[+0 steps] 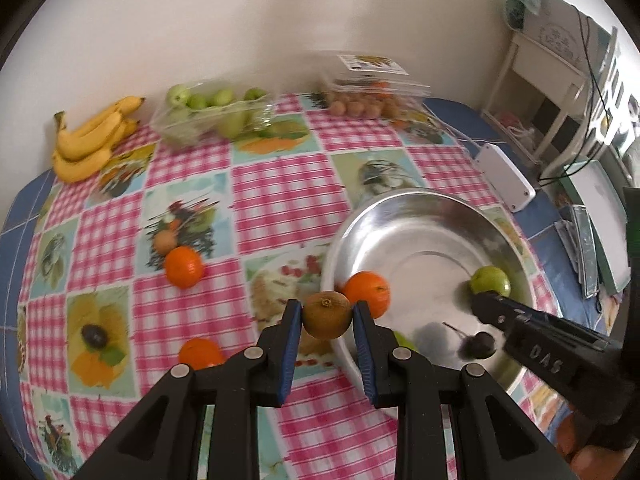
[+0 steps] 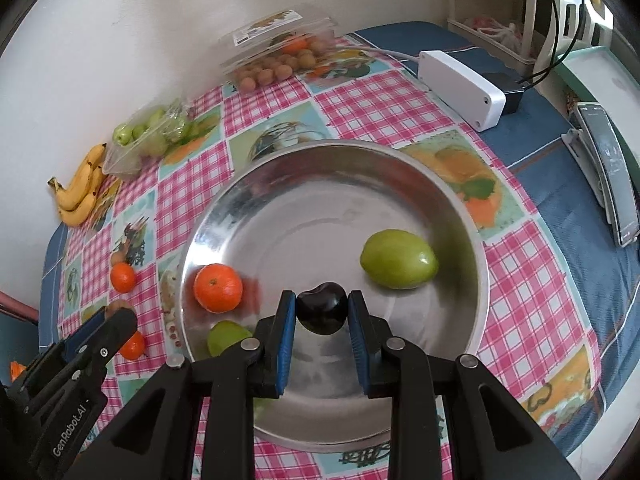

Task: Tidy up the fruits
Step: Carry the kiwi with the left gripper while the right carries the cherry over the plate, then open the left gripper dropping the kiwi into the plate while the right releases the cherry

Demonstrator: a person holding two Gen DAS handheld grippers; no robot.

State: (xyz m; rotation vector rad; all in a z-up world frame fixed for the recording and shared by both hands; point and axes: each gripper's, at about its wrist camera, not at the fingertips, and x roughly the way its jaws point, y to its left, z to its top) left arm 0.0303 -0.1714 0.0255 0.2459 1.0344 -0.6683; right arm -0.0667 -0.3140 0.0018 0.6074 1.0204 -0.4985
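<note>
The left hand-held gripper (image 1: 327, 316) is clamped on a brown kiwi (image 1: 327, 314), both blue pads pressed to its sides, and holds it just outside the near-left rim of the steel bowl (image 1: 400, 216). The right hand-held gripper (image 2: 321, 307) is clamped on a dark cherry (image 2: 321, 307), held low over the front of the bowl's floor.

Inside the bowl, an orange (image 2: 218, 287) lies at the left wall, just left of the cherry. A green fruit (image 2: 398, 259) lies to the cherry's right, apart from it. A second green fruit (image 2: 226, 336) sits at the near-left wall, partly hidden behind the right gripper's finger.

Left of the bowl, on the checked cloth (image 1: 280, 184) covering the counter, lie two more oranges: one (image 1: 184, 267) well left of the bowl and another (image 1: 200, 353) nearer, beside the left gripper's finger.

Beyond the bowl, along the wall, stand bananas (image 1: 90, 140), a clear tray of green fruits (image 1: 212, 116), and a lidded clear box of small brown fruits (image 1: 368, 96). A white box (image 2: 460, 88) lies to the bowl's far right.
</note>
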